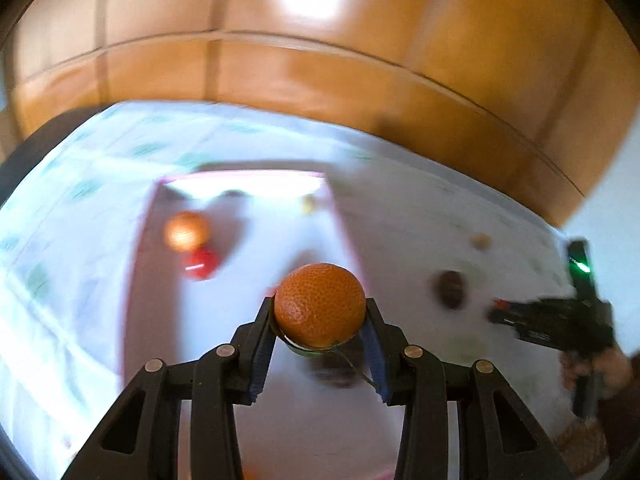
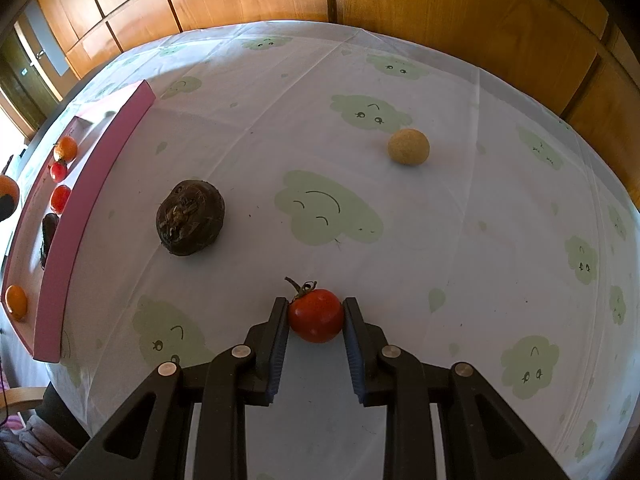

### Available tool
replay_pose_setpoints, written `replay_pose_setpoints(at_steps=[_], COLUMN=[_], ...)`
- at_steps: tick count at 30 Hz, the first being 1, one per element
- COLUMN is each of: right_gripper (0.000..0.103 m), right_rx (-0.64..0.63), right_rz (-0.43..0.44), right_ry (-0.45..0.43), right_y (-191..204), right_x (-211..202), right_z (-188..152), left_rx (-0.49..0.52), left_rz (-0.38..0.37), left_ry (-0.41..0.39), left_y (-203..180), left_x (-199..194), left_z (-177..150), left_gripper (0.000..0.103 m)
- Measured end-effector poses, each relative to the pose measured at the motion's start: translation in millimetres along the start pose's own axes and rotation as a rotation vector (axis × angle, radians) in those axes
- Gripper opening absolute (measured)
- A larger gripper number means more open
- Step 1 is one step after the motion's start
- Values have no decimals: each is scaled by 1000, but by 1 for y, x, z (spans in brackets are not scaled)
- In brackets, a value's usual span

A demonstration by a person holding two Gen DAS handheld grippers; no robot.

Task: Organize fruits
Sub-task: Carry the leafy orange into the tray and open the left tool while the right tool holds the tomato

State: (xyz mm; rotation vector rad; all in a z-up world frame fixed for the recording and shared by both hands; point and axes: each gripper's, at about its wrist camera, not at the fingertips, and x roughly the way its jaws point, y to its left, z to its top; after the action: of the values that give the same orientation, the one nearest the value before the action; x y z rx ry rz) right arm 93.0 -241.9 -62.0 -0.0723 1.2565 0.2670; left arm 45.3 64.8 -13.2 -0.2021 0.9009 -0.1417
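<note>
Left gripper clamps a round, pebbly-skinned orange mandarin between its pads, and the shallow pink-walled tray lies straight ahead and below — that is where I judge this fruit goes, beside the orange and small glossy red fruit already in it. On my other side, right gripper pinches a smooth red tomato with a curled green stem just off the cloud-printed cloth; the tray sits well to its left — the rough dark root between them.
</note>
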Motion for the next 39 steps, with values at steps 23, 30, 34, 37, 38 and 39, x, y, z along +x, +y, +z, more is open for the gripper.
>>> replay_pose_setpoints(at_steps=[23,30,34,37,38,39], right_gripper=[27,27,27,27,27,27], right_rx=[-1,1,0,0,-1,-1], right_rz=[-7,-7,-8,-9,-10,-11], right_ry=[-1,-2,-2,-2,-3,-3], right_y=[0,-1,0,-1,0,0], right_x=[1,1,1,1,0,0], right_z=[0,0,0,0,0,0], left_rx=[-80,-60,-64,-68,-68,-65], left_rz=[153,189,221,233,235,237], left_ry=[46,28,0,-14,-17,-21], left_y=[65,61,57,54,53,51], left_x=[26,20,12,6,5,4], left_z=[-2,-6,-7,-7,-7,-7], left_gripper=[46,46,47,47,47,47])
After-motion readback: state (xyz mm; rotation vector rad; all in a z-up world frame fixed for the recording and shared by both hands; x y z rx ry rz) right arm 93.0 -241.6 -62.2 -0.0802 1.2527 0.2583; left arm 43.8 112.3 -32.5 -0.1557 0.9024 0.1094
